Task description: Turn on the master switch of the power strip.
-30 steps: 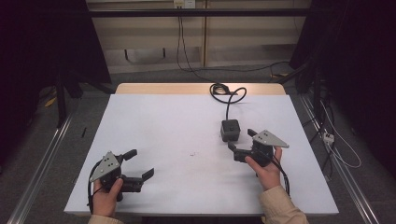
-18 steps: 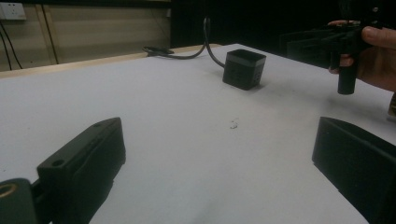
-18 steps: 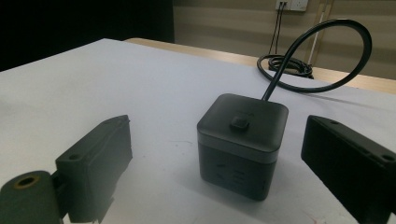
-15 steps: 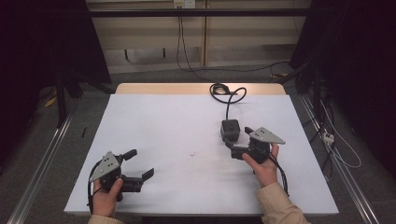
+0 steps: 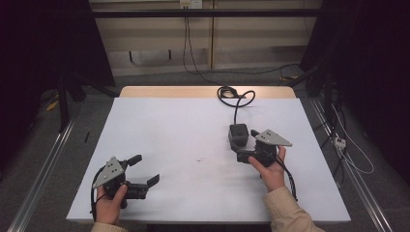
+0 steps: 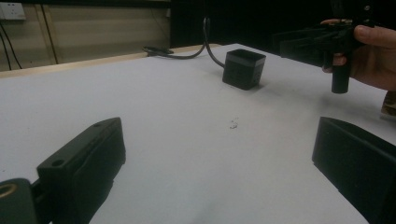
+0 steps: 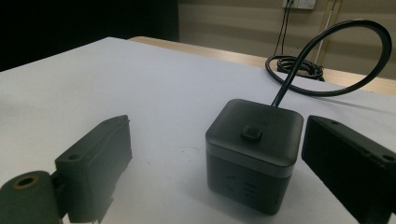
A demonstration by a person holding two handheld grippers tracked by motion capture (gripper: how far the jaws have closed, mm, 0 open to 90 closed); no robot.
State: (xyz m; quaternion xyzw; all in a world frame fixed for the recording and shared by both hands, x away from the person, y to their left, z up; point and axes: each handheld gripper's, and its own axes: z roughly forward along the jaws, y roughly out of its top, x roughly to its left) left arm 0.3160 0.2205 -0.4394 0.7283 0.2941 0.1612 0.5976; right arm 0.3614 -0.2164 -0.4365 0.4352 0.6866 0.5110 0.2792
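A black cube power strip [image 5: 238,134] sat on the white table [image 5: 169,125], at about 2 o'clock from the middle of the table. It had a small button [image 7: 251,134] on its top. Its black cable [image 5: 235,96] ran away toward 12 o'clock and lay in a coil near the far edge of the table.

The right gripper [image 5: 245,147] was held in the person's right hand [image 5: 269,169], just beside the cube at its 5 o'clock side. In the right gripper view, its two black jaws were spread wide. The cube sat between them, closer to the jaw at 3 o'clock. I could not tell if that jaw touched the cube.

The left gripper [image 5: 144,170] was held in the left hand [image 5: 110,203] near the table's front edge, at about 7 o'clock, well apart from the cube. Its jaws were spread wide too, with only bare table between them. A tiny dark speck [image 6: 232,123] lay on the table near the middle.
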